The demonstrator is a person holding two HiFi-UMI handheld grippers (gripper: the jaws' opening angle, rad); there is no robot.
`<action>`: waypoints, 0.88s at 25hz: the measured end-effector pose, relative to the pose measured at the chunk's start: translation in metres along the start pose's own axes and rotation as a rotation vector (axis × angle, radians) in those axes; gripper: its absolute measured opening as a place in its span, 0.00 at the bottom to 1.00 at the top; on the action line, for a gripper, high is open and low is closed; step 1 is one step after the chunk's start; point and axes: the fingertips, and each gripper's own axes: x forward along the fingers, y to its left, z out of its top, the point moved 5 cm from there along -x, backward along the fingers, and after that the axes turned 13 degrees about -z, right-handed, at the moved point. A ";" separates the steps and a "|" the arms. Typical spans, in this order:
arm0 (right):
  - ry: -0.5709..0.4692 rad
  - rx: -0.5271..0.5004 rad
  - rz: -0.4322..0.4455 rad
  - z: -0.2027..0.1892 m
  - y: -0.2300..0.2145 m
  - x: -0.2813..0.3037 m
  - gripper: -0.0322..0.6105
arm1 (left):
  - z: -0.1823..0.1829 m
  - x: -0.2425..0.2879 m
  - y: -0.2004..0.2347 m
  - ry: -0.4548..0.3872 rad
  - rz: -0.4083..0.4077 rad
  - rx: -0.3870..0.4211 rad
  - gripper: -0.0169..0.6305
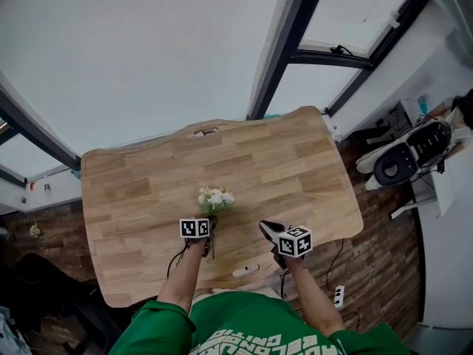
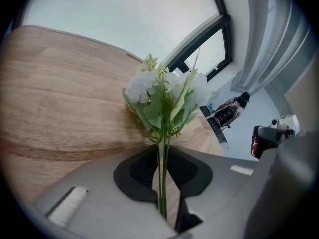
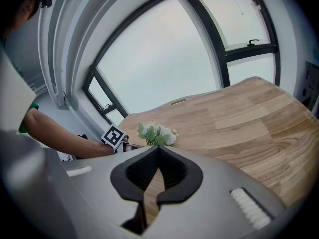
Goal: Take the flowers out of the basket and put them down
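Head view first: the flowers [image 1: 216,198] are low over the near middle of the counter [image 1: 295,161]. White blooms point away from the person and the stems run straight back toward them. Whether the blooms touch the wood, I can't tell. The left tongs [image 1: 210,231] sit right at the stem end. The right tongs [image 1: 266,228] hover beside them to the right, angled toward the bouquet but apart from it.

Over to the left gripper view: the flowers [image 2: 164,98] stand dead in line with the left tongs [image 2: 162,151], blooms out front over the counter [image 2: 65,93]. The jaws are only a sliver apart. Their tips pinch the thin green stems, which run down the slot along the left jaw.

Now the right gripper view: the right tongs [image 3: 158,151] have their tips together with nothing between them, just wood showing through the hollow behind. Beyond them the flowers [image 3: 157,135] lie over the counter [image 3: 239,123], blooms to the right, stems leading left to the left tongs [image 3: 124,142].
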 end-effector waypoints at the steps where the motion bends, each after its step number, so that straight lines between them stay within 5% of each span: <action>1: 0.017 0.001 -0.001 -0.005 -0.003 0.003 0.06 | -0.002 0.002 -0.001 0.000 -0.002 -0.006 0.13; 10: 0.140 0.024 0.014 -0.050 -0.003 0.018 0.06 | -0.009 0.008 -0.010 0.004 -0.027 0.021 0.18; 22: 0.156 0.029 0.033 -0.054 0.003 0.021 0.06 | -0.012 0.002 -0.009 -0.014 -0.025 0.048 0.29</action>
